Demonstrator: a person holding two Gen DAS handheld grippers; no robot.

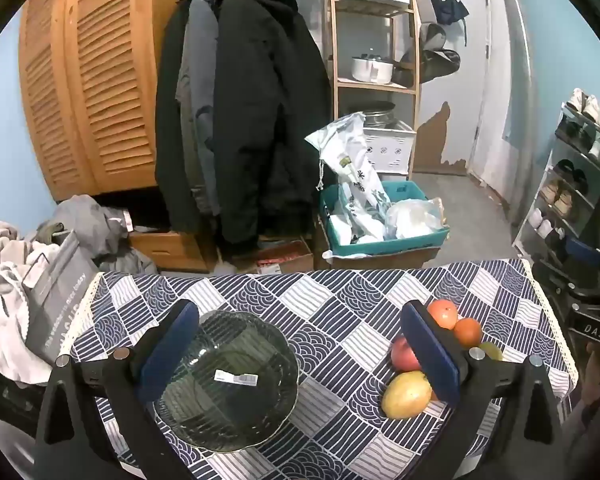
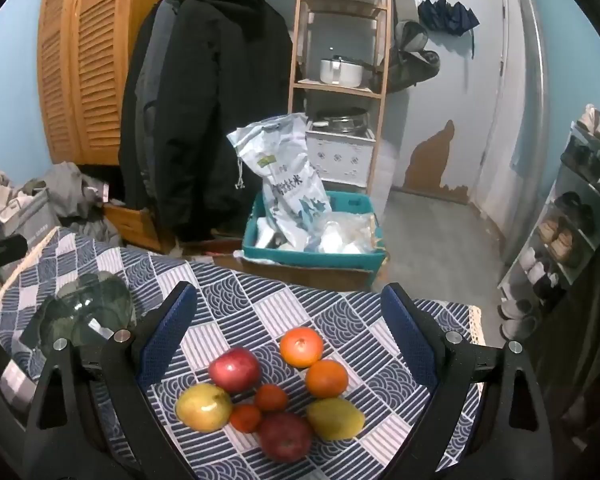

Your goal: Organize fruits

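In the right wrist view, the right claw (image 2: 288, 332) stands wide and holds nothing. The fruits lie in a tight group on the patterned tabletop (image 2: 236, 292), low in the frame's middle: two red apples (image 2: 234, 369), two yellow mangoes (image 2: 203, 407) and several oranges (image 2: 301, 346). In the left wrist view, the left claw (image 1: 300, 344) is also wide and empty, above a glass bowl (image 1: 236, 380) at the lower left.

We see eight fruits (image 2: 276, 392) clustered at lower centre: red apples, oranges, tangerines, yellow mangoes; the ribbed glass bowl (image 1: 228, 380) sits empty, lower left.
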